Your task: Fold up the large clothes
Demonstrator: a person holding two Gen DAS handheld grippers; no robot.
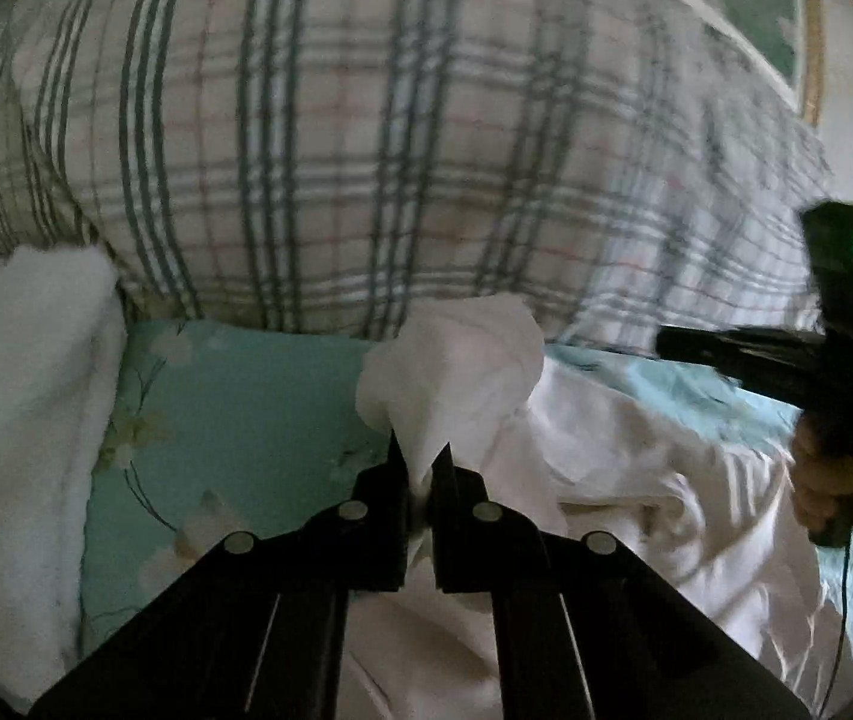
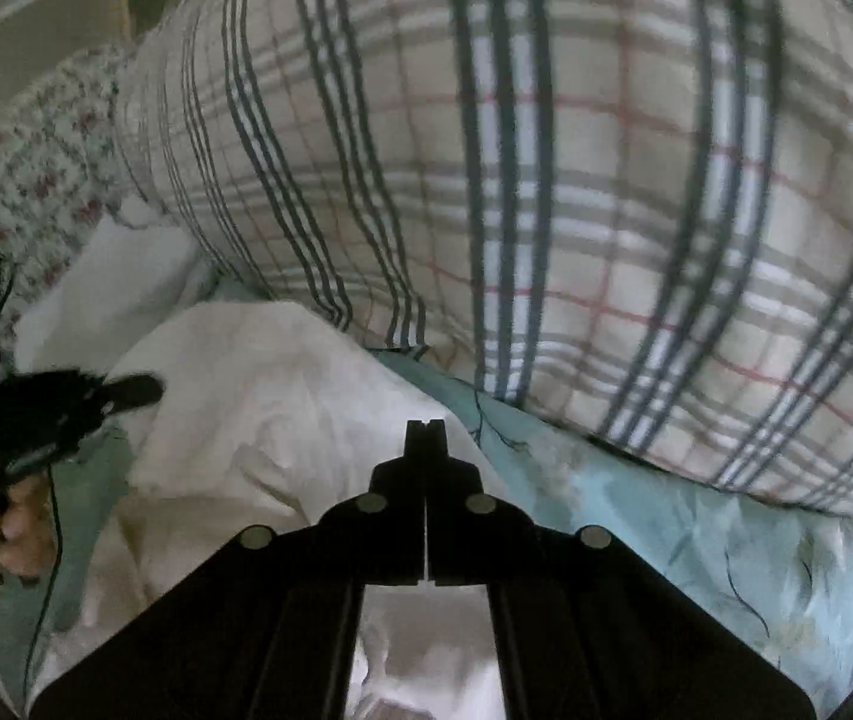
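The white garment [image 1: 636,480] lies rumpled on a bed, spread over a turquoise floral sheet [image 1: 234,396] just in front of a large plaid quilt [image 1: 366,138], and it looks thin, light and limp, with a slight sheen that suggests it may slide easily between hard fingers. Cloth like this will sag and crease the instant it is lifted, so a hold on a hem or corner, with the two grips well apart, seems the safest way to keep an edge straight for a fold. The left claw [image 1: 420,450] is nearly closed and pinches a bunched peak of the garment, which stands up and flares above the fingertips. It points forward, towards the quilt. The right claw [image 2: 426,426] has its fingers pressed together with only a hairline between them; its tips sit at the garment's edge, but whether any cloth is caught there cannot be told. In the left view it hangs well to the side, held in a bare hand [image 1: 834,480] with its body tilted and blurred.
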